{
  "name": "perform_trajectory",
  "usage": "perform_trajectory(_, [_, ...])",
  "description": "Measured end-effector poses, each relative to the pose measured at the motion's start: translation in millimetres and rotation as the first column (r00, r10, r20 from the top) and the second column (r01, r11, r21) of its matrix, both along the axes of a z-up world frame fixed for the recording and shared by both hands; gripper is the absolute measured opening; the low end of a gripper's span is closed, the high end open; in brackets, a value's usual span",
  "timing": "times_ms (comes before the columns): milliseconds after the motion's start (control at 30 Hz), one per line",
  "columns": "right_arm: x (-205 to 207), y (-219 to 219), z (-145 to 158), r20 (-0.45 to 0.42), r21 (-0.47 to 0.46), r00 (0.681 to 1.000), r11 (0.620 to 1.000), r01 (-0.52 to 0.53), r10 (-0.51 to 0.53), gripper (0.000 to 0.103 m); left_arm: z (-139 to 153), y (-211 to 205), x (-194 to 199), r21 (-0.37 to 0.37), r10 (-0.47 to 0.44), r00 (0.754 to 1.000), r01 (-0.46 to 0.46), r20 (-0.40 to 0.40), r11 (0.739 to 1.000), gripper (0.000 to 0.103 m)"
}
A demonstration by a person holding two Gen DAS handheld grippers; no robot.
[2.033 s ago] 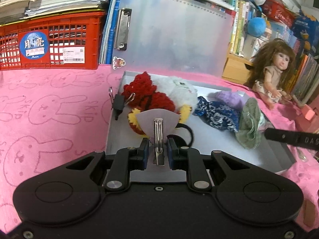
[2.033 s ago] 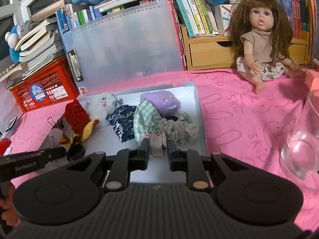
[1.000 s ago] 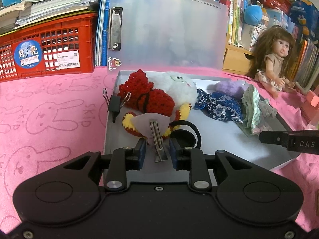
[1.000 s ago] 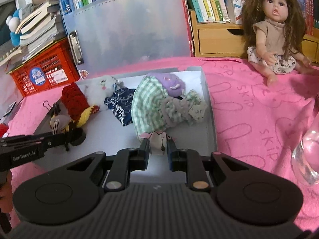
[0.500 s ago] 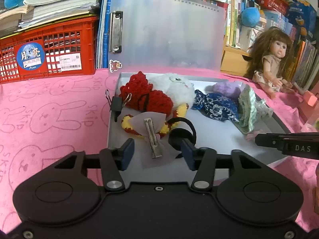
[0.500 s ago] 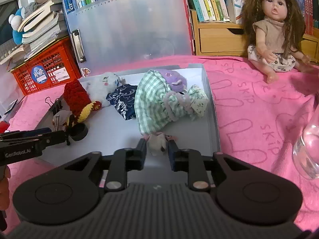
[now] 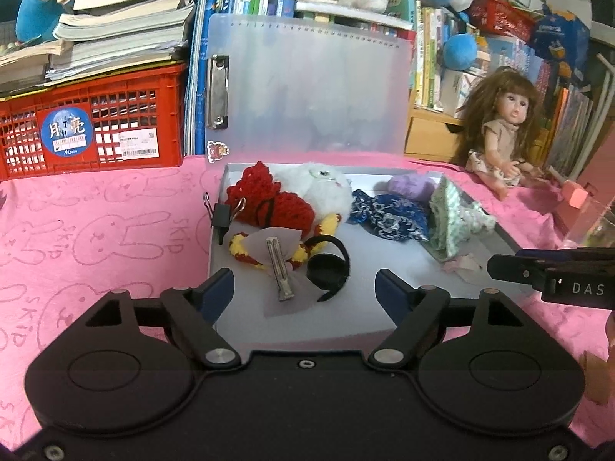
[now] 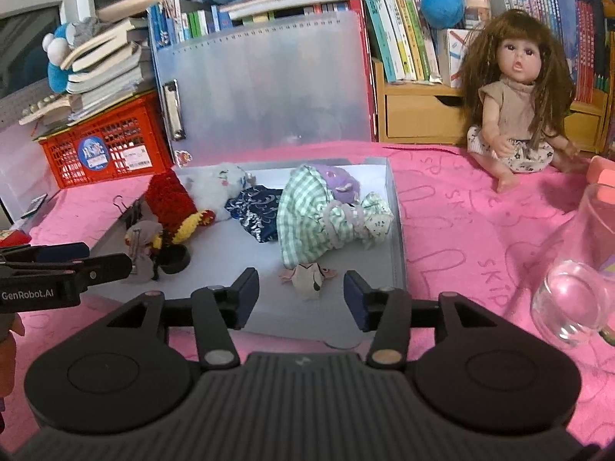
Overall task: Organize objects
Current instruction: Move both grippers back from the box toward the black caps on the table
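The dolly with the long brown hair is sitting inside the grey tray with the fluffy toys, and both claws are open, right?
Not quite. The doll sits outside the tray, on the pink cloth by the wooden drawers, as the right wrist view shows. The rest holds: the left claw and right claw are both open, having just opened, gripping nothing.

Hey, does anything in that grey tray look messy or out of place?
Yes. The black binder clip straddles the grey tray's left rim, half outside. The checked cloth pouch lies tipped on its side over the purple toy. Everything else lies loose inside the tray.
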State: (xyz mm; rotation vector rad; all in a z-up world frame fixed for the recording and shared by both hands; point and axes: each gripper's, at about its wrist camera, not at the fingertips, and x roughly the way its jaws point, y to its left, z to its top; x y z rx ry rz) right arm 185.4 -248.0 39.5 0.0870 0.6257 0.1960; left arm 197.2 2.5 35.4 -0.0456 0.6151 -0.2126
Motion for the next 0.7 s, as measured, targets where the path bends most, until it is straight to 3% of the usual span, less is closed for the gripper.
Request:
perform_trajectory(400, [-37.1,0.8,9.0,0.061,0.008,0.998,1.0,-0.024,0.023,0.072,9.7,-10.6,-41.8,0.042,-0.077,0.996,0.076,0.04,0.996,0.084])
perform_trajectory(700, [-68.6,6.7,11.4,0.112,-0.021,0.992,0.998,-0.058,0.06,0.076,6.7,-14.4,-68.4,0.047,-0.135,0.991,0.134,0.024,0.99,0.084])
